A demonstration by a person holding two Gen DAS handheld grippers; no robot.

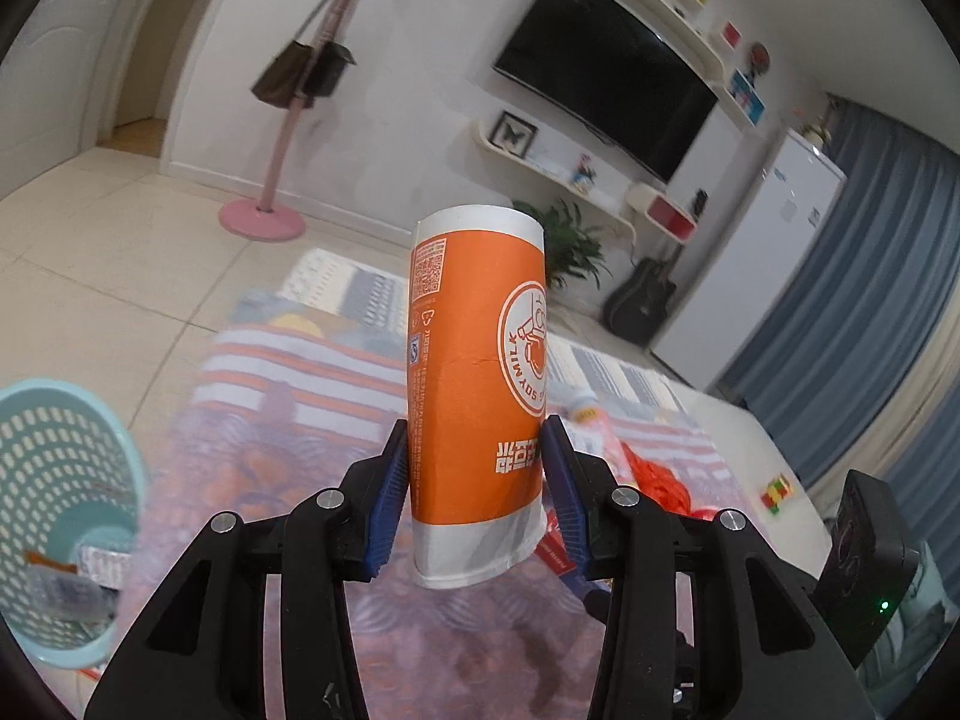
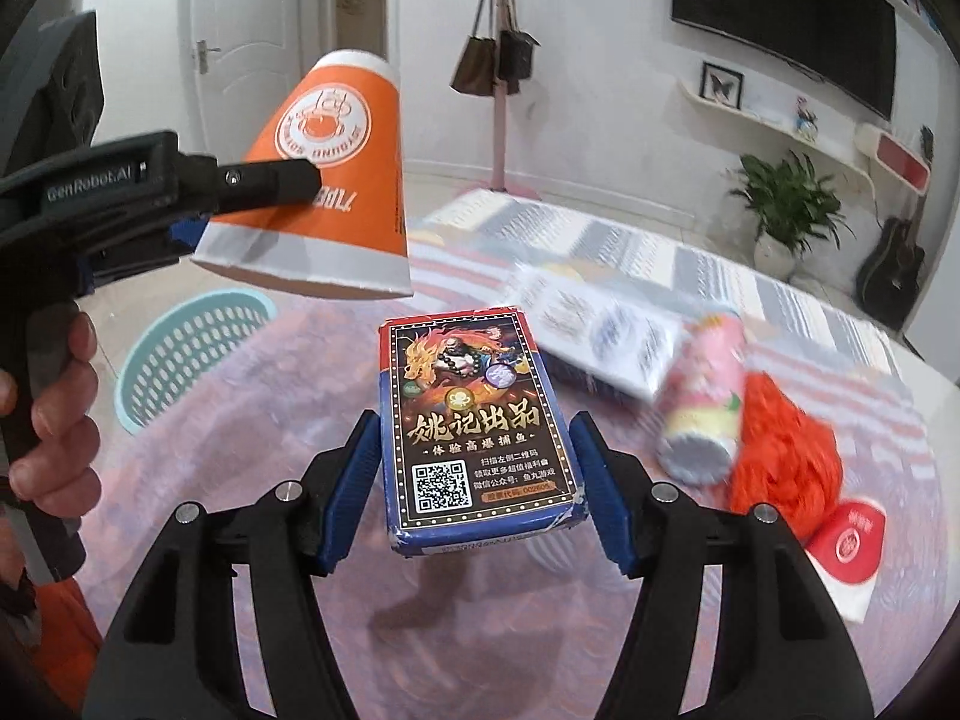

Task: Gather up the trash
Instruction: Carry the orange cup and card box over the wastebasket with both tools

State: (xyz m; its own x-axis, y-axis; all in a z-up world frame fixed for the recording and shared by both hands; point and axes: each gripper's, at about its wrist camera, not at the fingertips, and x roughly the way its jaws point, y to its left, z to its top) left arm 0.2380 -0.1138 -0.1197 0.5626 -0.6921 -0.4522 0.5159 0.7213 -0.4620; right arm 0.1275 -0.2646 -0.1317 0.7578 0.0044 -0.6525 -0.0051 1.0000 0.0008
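My left gripper [image 1: 476, 438] is shut on an orange and white paper cup [image 1: 474, 372], its blue pads pressed on both sides near the wide end. The right wrist view shows the same cup [image 2: 336, 180] tilted in the air at the upper left, above the table. My right gripper [image 2: 477, 438] is shut on a blue and red playing-card box [image 2: 474, 432], held off the table [image 2: 270, 480] with its shadow underneath. A teal plastic basket [image 1: 60, 480] stands low at the left beyond the table edge and holds a few wrappers.
On the table to the right lie a pink can [image 2: 702, 396] on its side, an orange net bundle [image 2: 786, 450], a red and white paper packet [image 2: 849, 540] and a white box [image 2: 606, 336]. A person's hand [image 2: 54, 420] grips the left gripper's handle. A coat stand [image 1: 264, 216] is behind.
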